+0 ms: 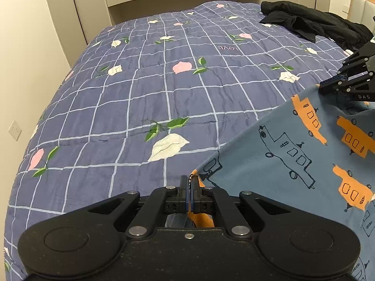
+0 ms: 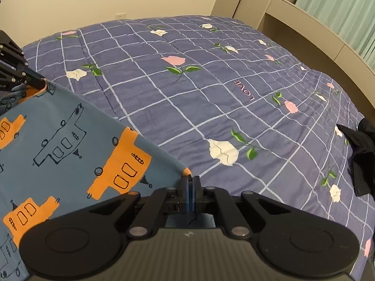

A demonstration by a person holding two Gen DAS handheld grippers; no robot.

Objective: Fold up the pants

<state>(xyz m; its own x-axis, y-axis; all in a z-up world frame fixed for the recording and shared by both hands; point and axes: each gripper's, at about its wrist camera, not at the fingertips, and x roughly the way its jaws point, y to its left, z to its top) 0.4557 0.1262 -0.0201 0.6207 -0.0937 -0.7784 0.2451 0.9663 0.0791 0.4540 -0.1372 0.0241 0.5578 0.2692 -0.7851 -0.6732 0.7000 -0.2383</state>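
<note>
The pants (image 1: 293, 145), blue with orange vehicle print, hang stretched above the bed (image 1: 140, 93) between two corner grips: the left hand-held gripper (image 1: 189, 182) and the right hand-held gripper (image 2: 190, 182) are each clamped on an edge. No fold is visible; laying out and all folding apparently remain. No containers are in view.

There is one bed (image 1: 140, 98) with one flowery blanket (image 2: 211, 89). One pair of blue pants (image 1: 293, 154) with orange trucks. Two grippers (image 1: 189, 182) (image 2: 190, 182). One dark pile of clothes (image 1: 311, 23), maybe more than one piece.
</note>
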